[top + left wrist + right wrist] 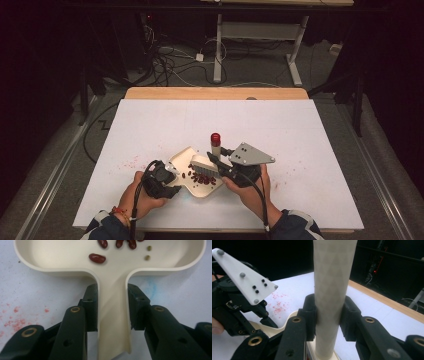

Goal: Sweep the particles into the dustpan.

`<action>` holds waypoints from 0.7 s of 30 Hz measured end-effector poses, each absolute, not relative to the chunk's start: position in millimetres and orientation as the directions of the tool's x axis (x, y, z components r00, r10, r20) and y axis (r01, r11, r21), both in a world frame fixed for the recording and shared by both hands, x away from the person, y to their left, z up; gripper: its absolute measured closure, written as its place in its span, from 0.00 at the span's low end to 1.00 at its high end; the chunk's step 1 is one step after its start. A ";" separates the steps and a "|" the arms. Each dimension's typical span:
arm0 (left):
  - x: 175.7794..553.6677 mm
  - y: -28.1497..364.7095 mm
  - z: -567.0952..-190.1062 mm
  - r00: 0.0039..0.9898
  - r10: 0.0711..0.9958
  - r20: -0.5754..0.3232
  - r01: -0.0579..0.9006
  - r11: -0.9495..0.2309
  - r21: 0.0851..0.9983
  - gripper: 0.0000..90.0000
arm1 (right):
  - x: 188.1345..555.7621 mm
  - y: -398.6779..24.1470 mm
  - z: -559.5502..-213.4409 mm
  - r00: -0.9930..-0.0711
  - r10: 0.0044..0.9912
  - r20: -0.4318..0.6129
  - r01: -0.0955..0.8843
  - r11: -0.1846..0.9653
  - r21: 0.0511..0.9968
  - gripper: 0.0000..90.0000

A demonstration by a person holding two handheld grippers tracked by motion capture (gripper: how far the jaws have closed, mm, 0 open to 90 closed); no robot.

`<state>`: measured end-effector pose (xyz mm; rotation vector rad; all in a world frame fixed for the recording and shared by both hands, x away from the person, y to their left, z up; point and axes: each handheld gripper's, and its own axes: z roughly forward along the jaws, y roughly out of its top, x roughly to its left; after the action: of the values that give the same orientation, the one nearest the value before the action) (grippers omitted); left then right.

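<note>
Together we kept the cream plastic dustpan [192, 172] flat near the desk's front edge, left gripper [111, 306] squeezing its handle, while our right gripper [328, 315] pinched the small white brush [204, 164], pushing dark red beans [201, 178] inside.

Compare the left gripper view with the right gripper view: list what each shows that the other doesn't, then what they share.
Left gripper view alone: the left gripper shut on the dustpan handle, red beans and two small greenish beans lying in the pan.

Right gripper view alone: the right gripper shut on the brush handle, the left gripper's grey plate, the table's wooden edge and the dark room behind.

Both: the cream dustpan, the white tabletop and its red stains.
</note>
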<state>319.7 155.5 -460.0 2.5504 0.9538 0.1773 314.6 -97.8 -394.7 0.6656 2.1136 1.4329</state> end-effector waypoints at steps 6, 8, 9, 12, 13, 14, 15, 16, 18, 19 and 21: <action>319.0 156.1 -460.0 0.761 0.648 -0.022 0.596 -0.686 0.417 0.71 | 318.0 -114.6 -384.5 -0.747 0.653 -0.125 0.099 0.295 0.950 0.78; 318.2 157.4 -459.6 0.765 0.643 -0.025 0.593 -0.690 0.415 0.71 | 318.5 -123.5 -380.7 -0.740 0.661 -0.123 0.099 0.287 0.953 0.78; 317.9 158.0 -459.4 0.767 0.642 -0.026 0.592 -0.691 0.414 0.71 | 319.0 -129.5 -378.6 -0.736 0.666 -0.118 0.102 0.282 0.954 0.78; 316.2 159.6 -459.5 0.769 0.639 -0.024 0.590 -0.694 0.413 0.71 | 318.4 -142.1 -376.4 -0.724 0.679 -0.120 0.115 0.291 0.950 0.78; 315.7 159.8 -459.5 0.769 0.639 -0.024 0.590 -0.694 0.413 0.71 | 317.3 -147.8 -376.6 -0.721 0.680 -0.132 0.114 0.305 0.946 0.78; 315.1 160.1 -459.4 0.769 0.639 -0.024 0.590 -0.694 0.413 0.71 | 316.2 -150.9 -377.1 -0.719 0.683 -0.128 0.122 0.306 0.944 0.78; 314.6 160.4 -459.4 0.770 0.638 -0.024 0.589 -0.695 0.412 0.71 | 314.8 -155.6 -377.6 -0.718 0.684 -0.131 0.127 0.314 0.941 0.78; 314.1 160.5 -459.4 0.770 0.638 -0.024 0.588 -0.696 0.412 0.71 | 313.1 -160.2 -378.0 -0.720 0.681 -0.131 0.134 0.322 0.937 0.78; 313.5 160.6 -459.6 0.769 0.638 -0.024 0.589 -0.695 0.412 0.71 | 308.3 -169.5 -378.6 -0.718 0.683 -0.130 0.147 0.333 0.931 0.78; 313.3 160.5 -459.9 0.770 0.638 -0.024 0.589 -0.696 0.410 0.71 | 306.1 -174.3 -378.8 -0.717 0.683 -0.136 0.147 0.340 0.929 0.78; 313.1 160.1 -460.4 0.770 0.637 -0.021 0.589 -0.698 0.408 0.71 | 301.0 -183.9 -379.5 -0.713 0.688 -0.135 0.157 0.344 0.926 0.78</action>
<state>313.1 160.1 -460.4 2.5706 0.9323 0.1698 301.0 -183.9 -379.5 0.7362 2.0987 1.3628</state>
